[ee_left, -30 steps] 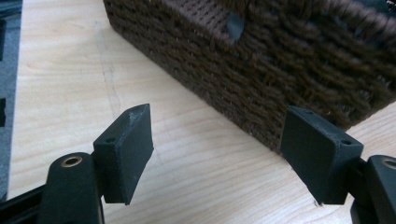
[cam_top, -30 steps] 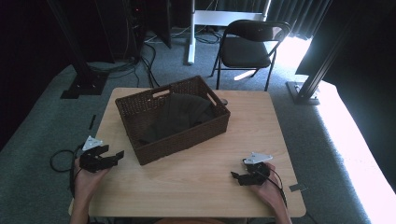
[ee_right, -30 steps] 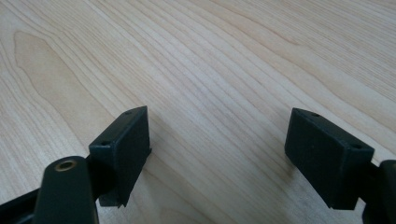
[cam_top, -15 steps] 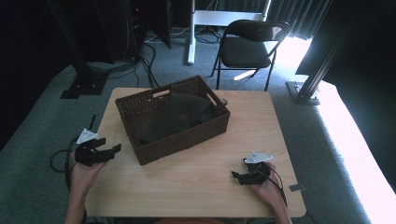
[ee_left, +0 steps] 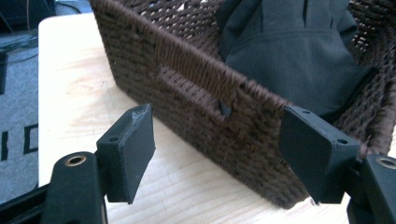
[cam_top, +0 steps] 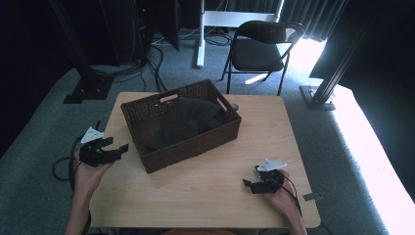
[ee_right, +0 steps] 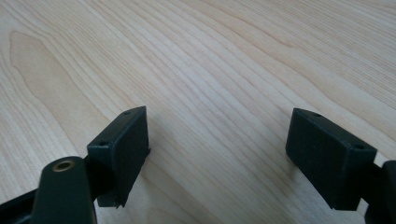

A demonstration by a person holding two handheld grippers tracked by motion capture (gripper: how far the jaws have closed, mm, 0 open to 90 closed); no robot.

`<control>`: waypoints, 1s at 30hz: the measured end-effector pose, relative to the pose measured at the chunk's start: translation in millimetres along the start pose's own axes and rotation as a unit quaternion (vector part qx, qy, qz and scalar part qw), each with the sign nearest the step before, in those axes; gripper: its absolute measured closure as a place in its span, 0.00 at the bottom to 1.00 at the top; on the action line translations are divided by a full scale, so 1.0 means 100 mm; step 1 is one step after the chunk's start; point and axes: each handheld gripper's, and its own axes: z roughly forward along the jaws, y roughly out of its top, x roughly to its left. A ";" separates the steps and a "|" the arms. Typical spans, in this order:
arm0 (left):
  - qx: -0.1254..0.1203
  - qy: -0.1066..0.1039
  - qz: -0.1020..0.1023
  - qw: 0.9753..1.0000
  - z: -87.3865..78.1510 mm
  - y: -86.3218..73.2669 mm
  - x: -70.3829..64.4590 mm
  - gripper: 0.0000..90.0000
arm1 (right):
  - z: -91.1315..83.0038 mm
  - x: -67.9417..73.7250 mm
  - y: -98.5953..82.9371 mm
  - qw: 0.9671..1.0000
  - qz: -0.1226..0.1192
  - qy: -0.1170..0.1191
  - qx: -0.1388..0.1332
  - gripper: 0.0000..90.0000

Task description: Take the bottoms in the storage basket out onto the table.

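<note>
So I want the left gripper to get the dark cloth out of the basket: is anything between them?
Yes. The basket's near woven wall stands between the open left gripper and the dark cloth, which lies inside behind it. The gripper would probably have to go over the rim.

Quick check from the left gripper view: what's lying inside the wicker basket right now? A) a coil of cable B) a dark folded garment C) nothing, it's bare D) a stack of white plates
B: a dark garment lies bunched inside the brown wicker basket, and the high view shows the same dark cloth within its walls.
</note>
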 end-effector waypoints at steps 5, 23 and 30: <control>-0.004 -0.006 0.013 1.000 0.01 0.09 -0.02 0.31 | -0.01 -0.02 -0.01 1.000 0.001 -0.002 0.000 0.23; -0.012 -0.031 0.038 0.999 0.16 0.42 -0.08 0.30 | -0.04 -0.08 -0.04 1.000 0.005 -0.004 -0.001 0.23; -0.008 -0.040 0.052 0.998 0.26 0.52 -0.10 0.30 | -0.04 -0.09 -0.05 1.000 0.004 -0.004 -0.004 0.23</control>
